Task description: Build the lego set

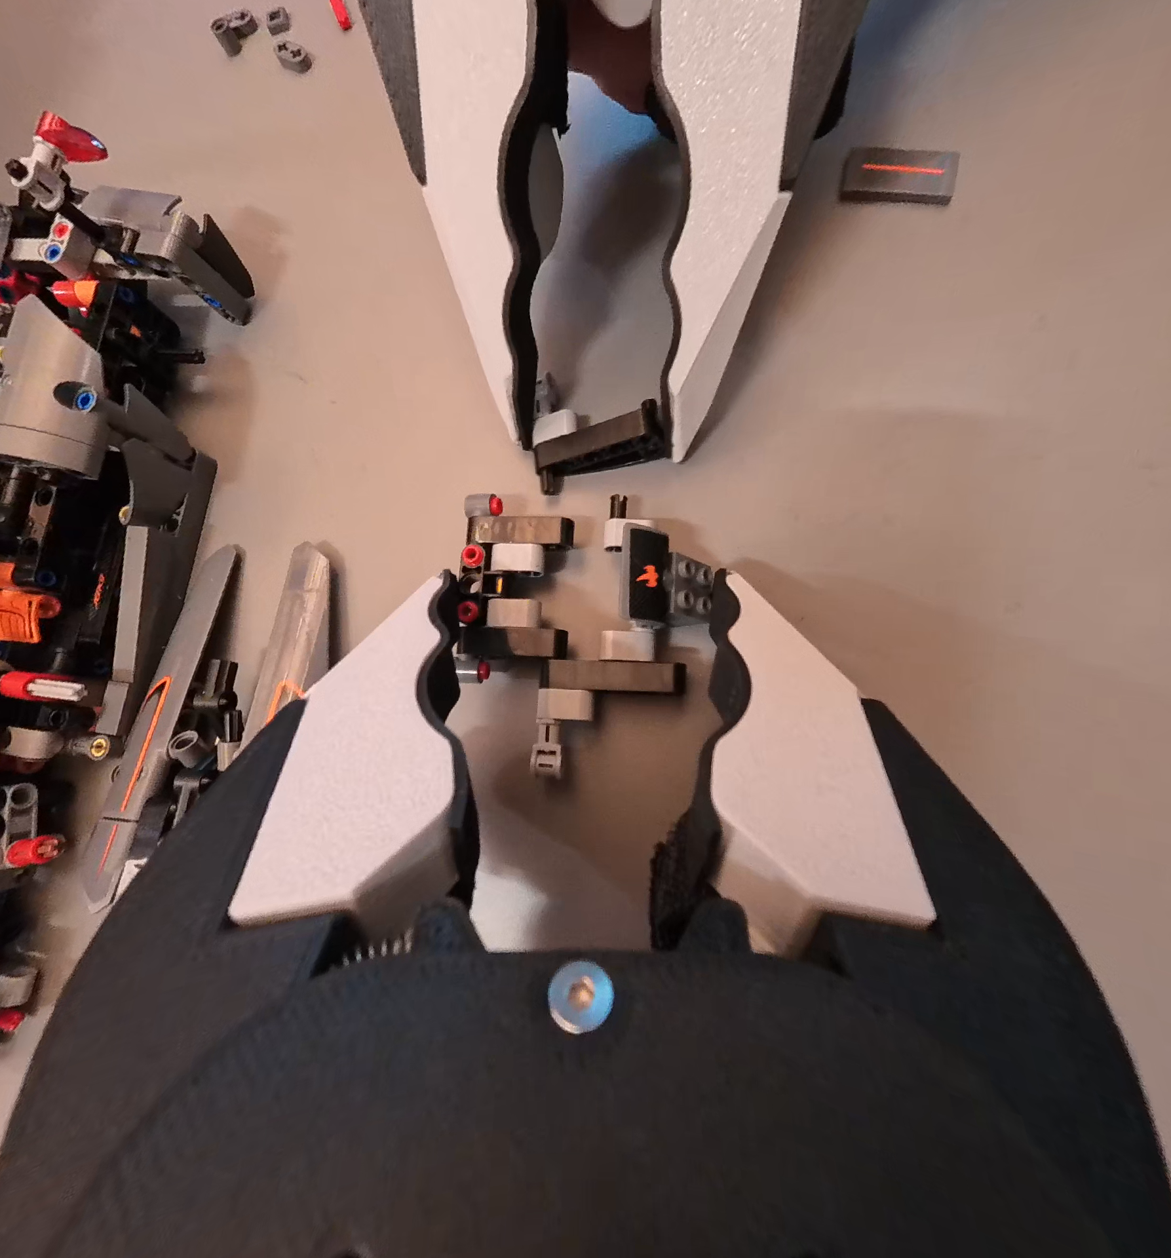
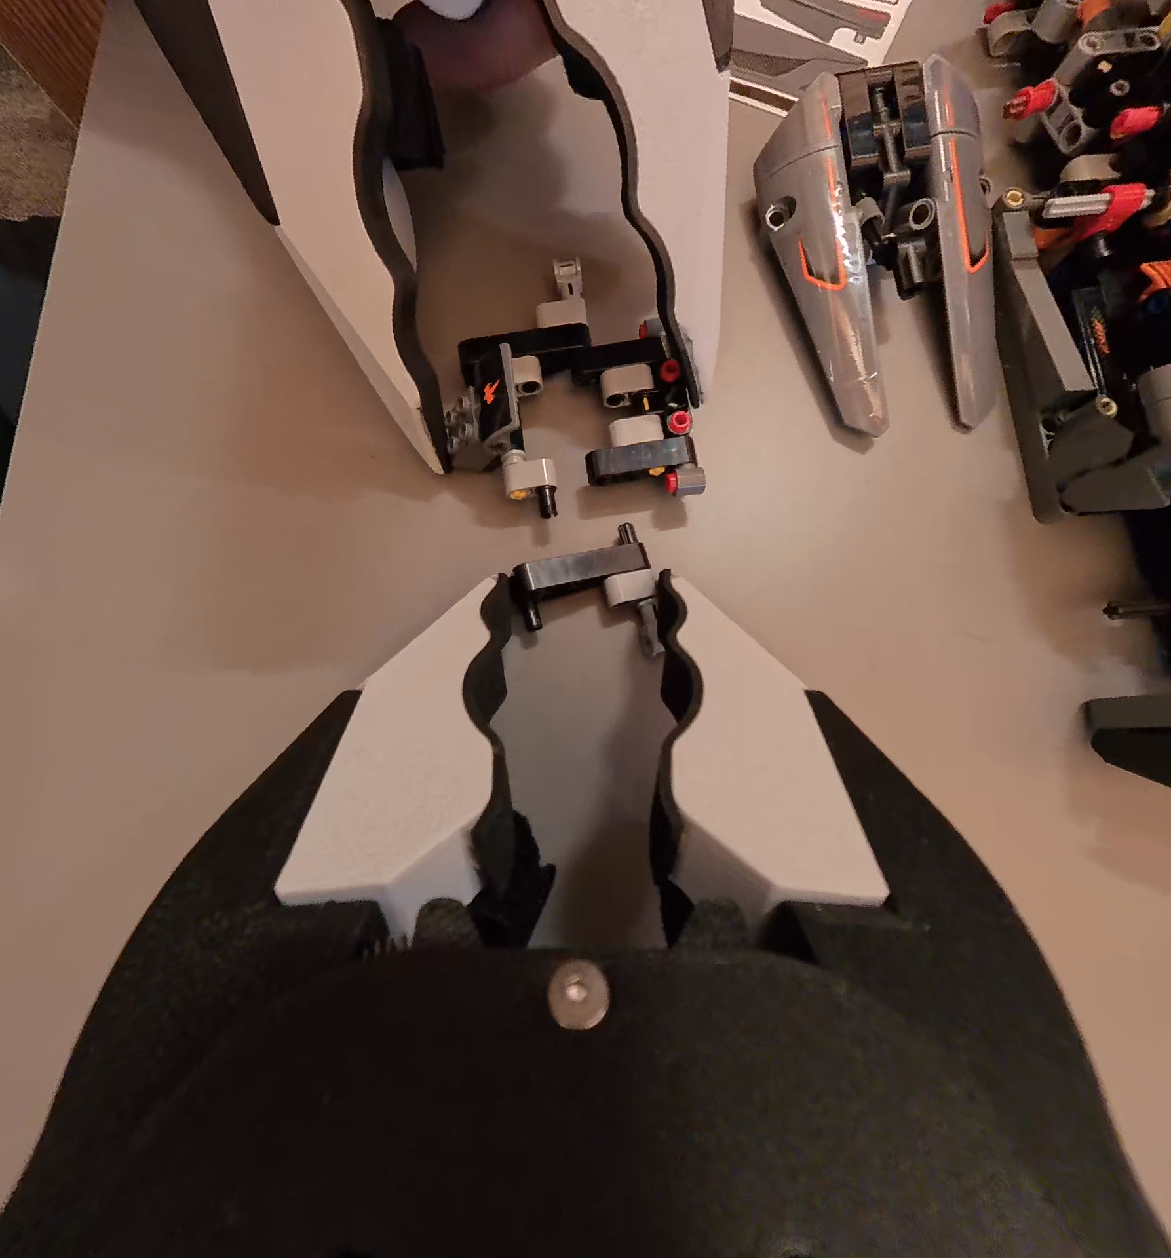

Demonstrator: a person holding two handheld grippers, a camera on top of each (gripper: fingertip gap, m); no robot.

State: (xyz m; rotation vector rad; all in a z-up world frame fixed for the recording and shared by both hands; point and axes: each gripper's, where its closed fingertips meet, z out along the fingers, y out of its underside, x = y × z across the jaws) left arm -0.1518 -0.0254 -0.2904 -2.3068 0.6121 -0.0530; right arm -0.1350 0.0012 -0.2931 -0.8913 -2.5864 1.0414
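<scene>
A small subassembly (image 1: 610, 677) of black beams, white connectors and red pins lies on the beige table, with a black tile bearing an orange mark on one side. My left gripper (image 1: 586, 592) straddles it, one fingertip against each side, shut on it. It also shows in the right wrist view (image 2: 555, 340), between the left gripper's (image 2: 565, 422) fingers. My right gripper (image 2: 581, 589) is shut on a short black beam with a white connector and pins (image 2: 579, 568). It holds this just in front of the subassembly, with a small gap. In the left wrist view the right gripper (image 1: 599, 446) comes from the top with that beam (image 1: 596, 442).
The large part-built car model (image 1: 38, 476) stands to the left of my left gripper and shows at the right in the right wrist view (image 2: 1113, 272). Grey pointed panels (image 2: 875, 259), small grey connectors (image 1: 262, 34), a dark tile with an orange line (image 1: 899, 175) and a dark wedge piece (image 2: 1147, 749) lie around.
</scene>
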